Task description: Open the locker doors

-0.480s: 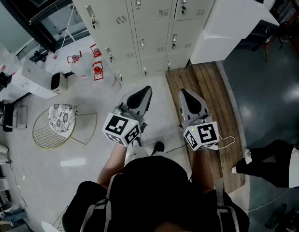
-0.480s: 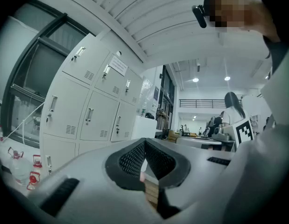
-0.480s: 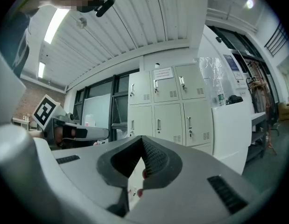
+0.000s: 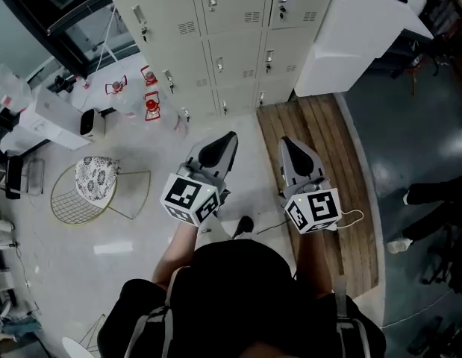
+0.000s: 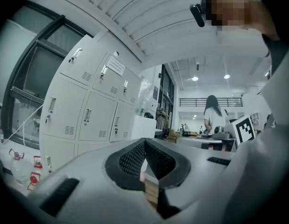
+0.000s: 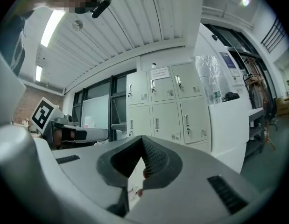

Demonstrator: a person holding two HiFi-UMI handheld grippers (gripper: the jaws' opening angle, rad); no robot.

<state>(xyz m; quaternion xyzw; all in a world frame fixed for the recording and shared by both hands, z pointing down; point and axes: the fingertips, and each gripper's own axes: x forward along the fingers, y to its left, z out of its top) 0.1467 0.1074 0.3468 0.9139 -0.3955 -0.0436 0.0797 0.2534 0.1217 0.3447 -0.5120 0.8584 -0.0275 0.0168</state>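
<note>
Wire chair (image 4: 81, 192) on the floor at left; left hand-held gripper (image 4: 222, 144), jaws closed, empty; lockers (image 4: 223, 43) (every door shut) ahead, well apart from both grippers; right hand-held gripper (image 4: 290, 151), jaws closed, empty, beside the left; white cabinet (image 4: 357, 36) against the lockers' right side.

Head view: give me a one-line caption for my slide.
Standing person aims left gripper and right gripper, jaws shut and empty, at the closed lockers.
</note>
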